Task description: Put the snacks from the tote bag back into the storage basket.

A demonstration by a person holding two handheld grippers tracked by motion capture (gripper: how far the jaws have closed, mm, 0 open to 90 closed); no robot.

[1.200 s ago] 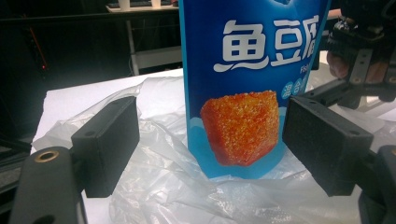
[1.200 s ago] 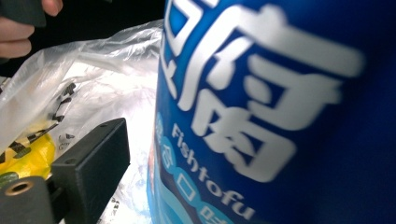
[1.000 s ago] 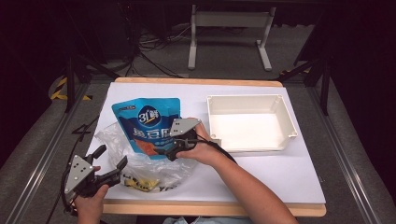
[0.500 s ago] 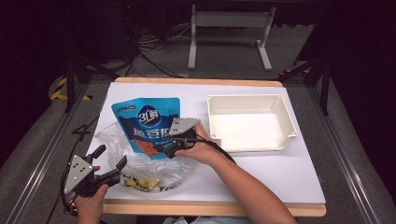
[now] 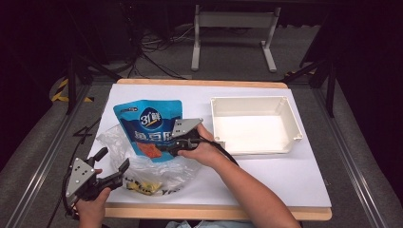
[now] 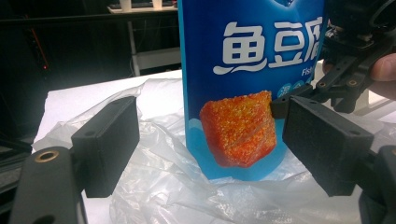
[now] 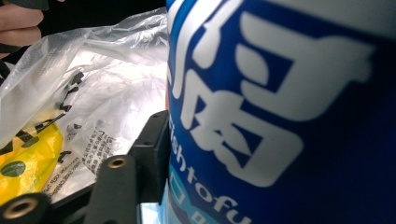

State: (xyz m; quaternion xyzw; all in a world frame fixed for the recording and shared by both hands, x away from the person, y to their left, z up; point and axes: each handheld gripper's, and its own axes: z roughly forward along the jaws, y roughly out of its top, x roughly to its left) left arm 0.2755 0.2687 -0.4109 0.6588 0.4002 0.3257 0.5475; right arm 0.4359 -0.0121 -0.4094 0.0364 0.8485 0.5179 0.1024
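Two grippers work one blue fish tofu pouch (image 5: 149,127), which stands in the clear plastic bag (image 5: 142,164) on the bench (image 5: 266,175). The right gripper (image 5: 164,147), jaws just closing, clamps its edge, probably to lift it out; the left gripper (image 5: 114,166) waits open alongside.

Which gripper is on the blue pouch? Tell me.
The right gripper: its jaws have just been closing on the blue pouch, by its right edge. The left gripper is open near the table's front edge, holding nothing.
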